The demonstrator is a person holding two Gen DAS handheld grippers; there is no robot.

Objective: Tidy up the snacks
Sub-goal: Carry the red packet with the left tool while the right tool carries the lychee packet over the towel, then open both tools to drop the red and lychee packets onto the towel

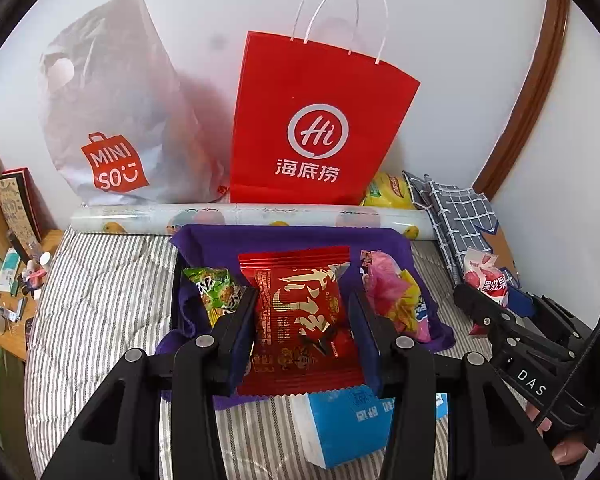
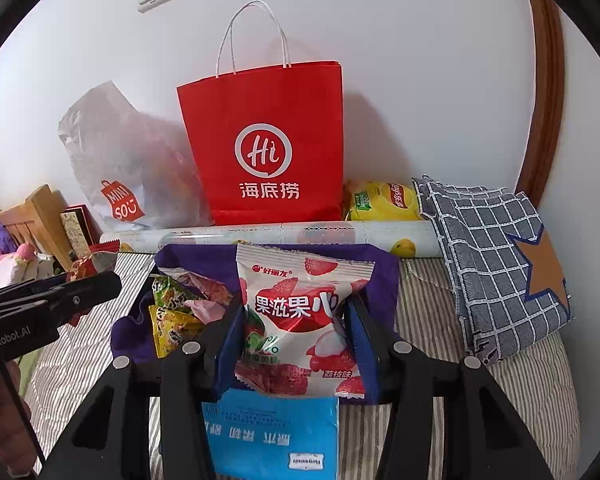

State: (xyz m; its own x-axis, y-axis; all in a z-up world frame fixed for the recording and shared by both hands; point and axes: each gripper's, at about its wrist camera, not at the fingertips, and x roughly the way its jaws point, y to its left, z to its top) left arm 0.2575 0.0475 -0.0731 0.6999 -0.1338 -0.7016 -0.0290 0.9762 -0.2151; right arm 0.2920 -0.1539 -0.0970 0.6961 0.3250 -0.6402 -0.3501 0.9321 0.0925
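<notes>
Both tongs loaded, over the purple-lined bin.
My left tongs (image 1: 303, 320) pinch a shiny red foil snack packet (image 1: 300, 316); right tongs (image 2: 294, 340) pinch a white lychee-print pouch (image 2: 300, 320): light, crinkly, slippery, so I grip mid-body.

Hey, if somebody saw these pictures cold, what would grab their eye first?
The tall red paper bag against the white wall. Next, the two packets up close: a shiny red snack packet in the left gripper and a lychee gummy packet in the right gripper, above a purple-lined box.
</notes>
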